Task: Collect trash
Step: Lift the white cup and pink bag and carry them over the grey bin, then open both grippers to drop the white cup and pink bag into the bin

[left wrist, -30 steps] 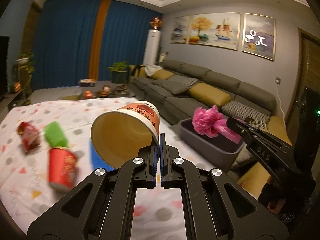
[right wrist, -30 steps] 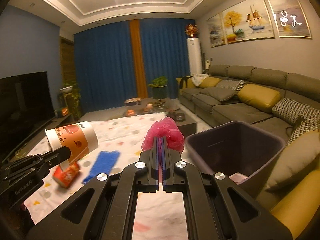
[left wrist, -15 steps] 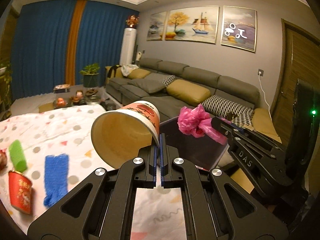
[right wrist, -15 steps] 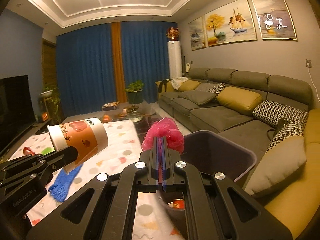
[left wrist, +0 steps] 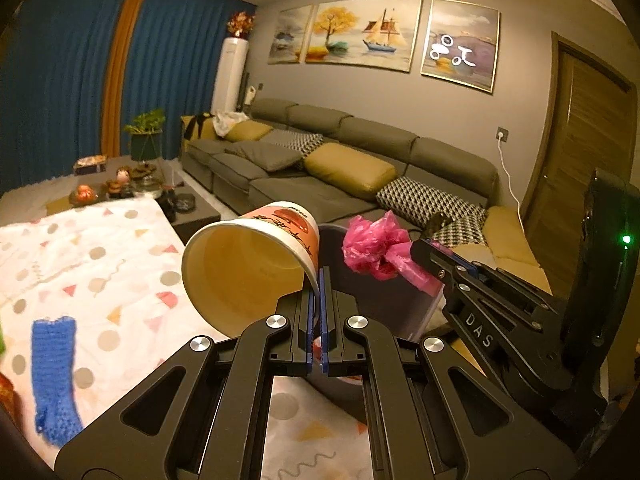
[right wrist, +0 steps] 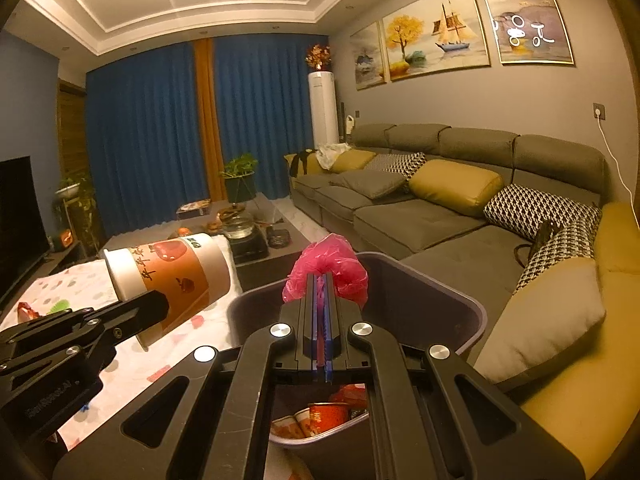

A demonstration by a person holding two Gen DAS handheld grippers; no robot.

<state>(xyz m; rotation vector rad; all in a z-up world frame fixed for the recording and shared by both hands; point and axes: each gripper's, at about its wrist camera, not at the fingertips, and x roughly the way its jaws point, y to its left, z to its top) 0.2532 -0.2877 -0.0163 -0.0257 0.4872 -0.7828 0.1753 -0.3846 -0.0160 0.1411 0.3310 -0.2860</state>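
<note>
My left gripper [left wrist: 318,280] is shut on the rim of a paper cup [left wrist: 248,264] with an orange band, held on its side with its mouth toward the camera. In the right wrist view the same cup [right wrist: 172,276] hangs left of the bin. My right gripper [right wrist: 322,284] is shut on a crumpled pink plastic bag [right wrist: 324,264], which hangs over the dark purple bin [right wrist: 440,292]. From the left wrist view the pink bag [left wrist: 376,246] and the right gripper [left wrist: 424,250] are above the bin [left wrist: 384,304]. Red cups and wrappers [right wrist: 320,412] lie inside the bin.
A blue cloth [left wrist: 54,368] lies on the white patterned cover [left wrist: 80,260] at left. A grey sofa [right wrist: 420,208] with yellow and patterned cushions runs along the right, close behind the bin. A low table [right wrist: 240,224] with small items stands further back.
Both grippers have swung to the right with their loads, off the patterned cover and toward the bin. The pink bag now hangs over the bin's opening, and the trash inside shows.
</note>
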